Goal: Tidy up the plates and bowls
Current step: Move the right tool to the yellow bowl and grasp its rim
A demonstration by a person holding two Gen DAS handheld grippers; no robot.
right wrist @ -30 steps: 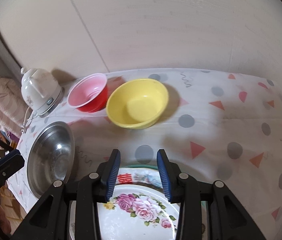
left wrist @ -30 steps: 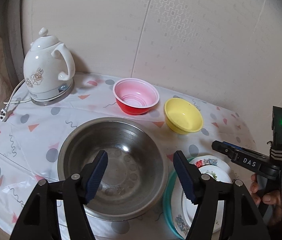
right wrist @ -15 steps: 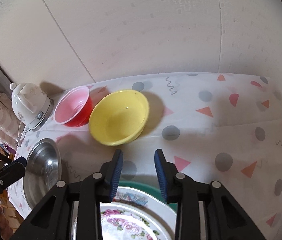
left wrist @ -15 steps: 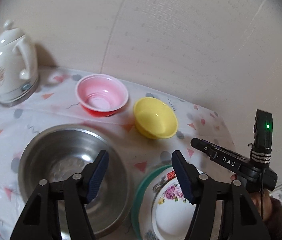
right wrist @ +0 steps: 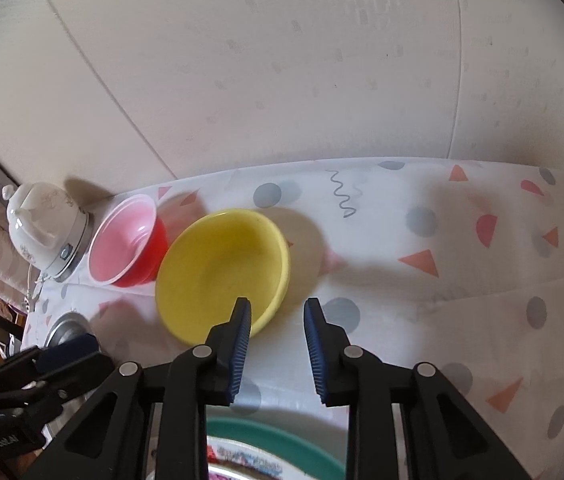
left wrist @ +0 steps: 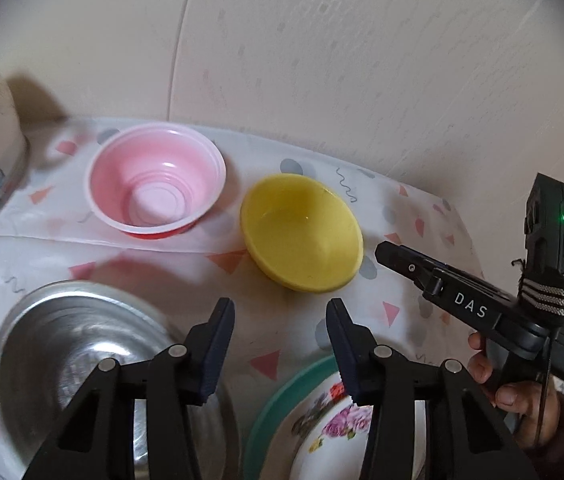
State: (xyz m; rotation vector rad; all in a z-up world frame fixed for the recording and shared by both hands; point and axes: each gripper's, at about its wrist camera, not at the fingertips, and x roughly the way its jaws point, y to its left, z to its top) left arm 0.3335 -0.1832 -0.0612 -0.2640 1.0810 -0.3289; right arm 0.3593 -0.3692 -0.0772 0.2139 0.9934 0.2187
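Beside red bowl [right wrist: 130,248], plain yellow bowl [right wrist: 222,268]

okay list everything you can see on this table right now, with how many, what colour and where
red bowl: 1, red outside, pink inside, at the back beside the kettle
yellow bowl: 1, yellow, right of the red bowl, upright
steel bowl: 1, silver, near left, empty
plates: a stack, floral white ones on a green-rimmed one, near right; count unclear
kettle: 1, white with flower print, far left corner on its base
tablecloth: 1, white with grey dots and pink triangles, covering the table
wall: pale, patterned, behind the table
left gripper: black with blue pads, open, jaws just been closing, nothing between them
right gripper: same, open, closing, by the yellow bowl's near rim
hand: 1, holding the right gripper
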